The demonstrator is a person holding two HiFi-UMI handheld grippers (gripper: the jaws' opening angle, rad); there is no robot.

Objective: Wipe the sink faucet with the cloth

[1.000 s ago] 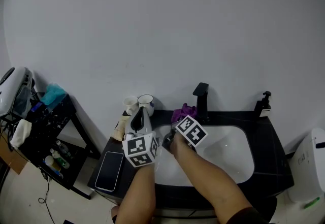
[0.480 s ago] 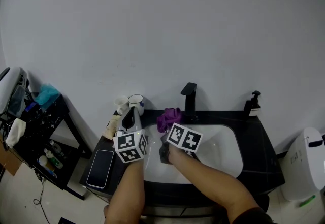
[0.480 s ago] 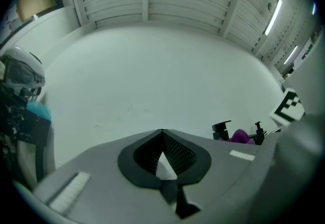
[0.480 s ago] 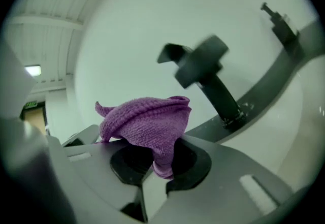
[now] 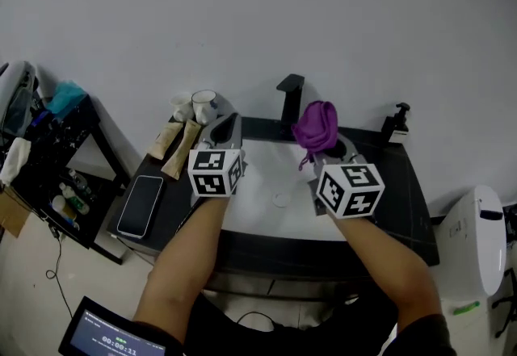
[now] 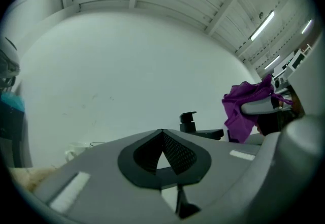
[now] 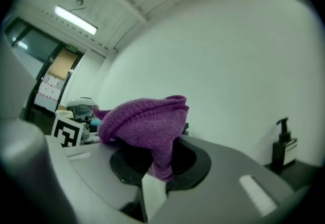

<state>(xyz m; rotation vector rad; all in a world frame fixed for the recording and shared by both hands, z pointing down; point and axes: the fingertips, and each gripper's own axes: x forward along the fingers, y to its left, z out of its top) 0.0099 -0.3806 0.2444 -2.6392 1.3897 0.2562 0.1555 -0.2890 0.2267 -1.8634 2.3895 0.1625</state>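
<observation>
Cloth (image 5: 315, 127), purple knit, was clamped in the jaws of the right gripper (image 5: 323, 151). The right gripper view showed it bunched over the jaw tips with a fold hanging down between them. It sat at centre-right of the head view, above the back edge of the white sink basin (image 5: 266, 181) and just right of the black faucet (image 5: 289, 100). Contact with the faucet could not be told from any view. Left gripper (image 5: 226, 127) was left of centre, over the basin's left rim. Its jaws were together with nothing between them, and it pointed toward the back wall, with the faucet ahead and to its right. Black soap dispenser (image 5: 396, 122) stood at the back right corner of the dark countertop (image 5: 408, 193). Two mugs (image 5: 200, 104) stood at the counter's back left, with two flat tan sachets (image 5: 176, 139) lying just in front of them. Phone (image 5: 140, 205) lay screen-up near the counter's left edge. Cluttered black rack (image 5: 48, 161) stood at far left of the frame and a white bin (image 5: 478, 241) at far right.
</observation>
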